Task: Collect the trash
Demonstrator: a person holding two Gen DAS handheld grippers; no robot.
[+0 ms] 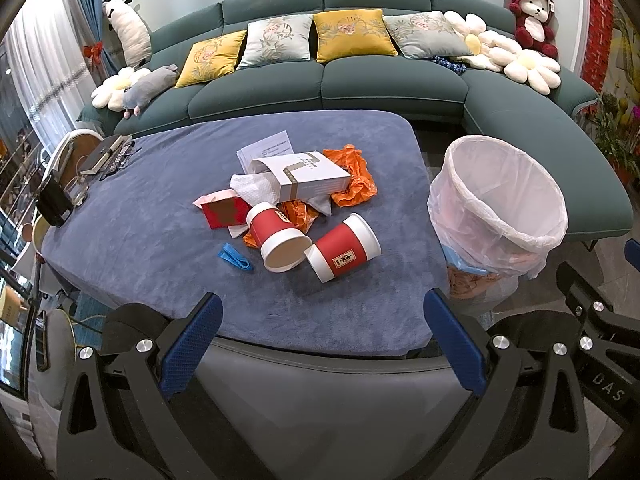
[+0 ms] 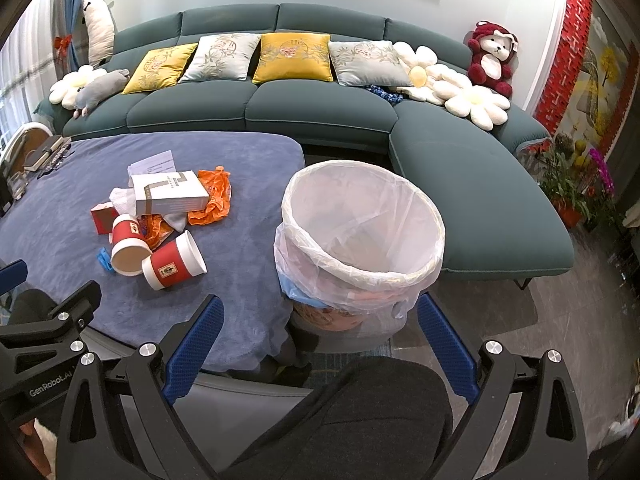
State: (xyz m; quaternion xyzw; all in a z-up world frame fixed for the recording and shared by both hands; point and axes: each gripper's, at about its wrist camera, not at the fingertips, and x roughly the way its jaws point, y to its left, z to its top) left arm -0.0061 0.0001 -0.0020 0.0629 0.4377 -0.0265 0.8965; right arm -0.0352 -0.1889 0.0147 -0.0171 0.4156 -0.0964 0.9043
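Note:
A pile of trash lies mid-table: two red paper cups on their sides point(image 1: 280, 238) point(image 1: 344, 247), a white carton point(image 1: 306, 176), orange plastic wrap point(image 1: 356, 178), white tissue point(image 1: 254, 188), a red packet point(image 1: 224, 212), printed paper point(image 1: 268, 146) and a blue clip point(image 1: 234, 256). A bin lined with a white bag point(image 1: 500, 204) stands right of the table; it also shows in the right wrist view point(image 2: 360, 236). My left gripper point(image 1: 322, 340) is open and empty at the table's near edge. My right gripper point(image 2: 318, 344) is open and empty, just in front of the bin.
The table is covered by a blue-grey cloth point(image 1: 160, 200). Notebooks and a black device point(image 1: 100, 156) lie at its left edge. A teal sofa point(image 1: 320, 84) with cushions and plush toys curves behind and to the right. Potted plants point(image 2: 576, 184) stand at far right.

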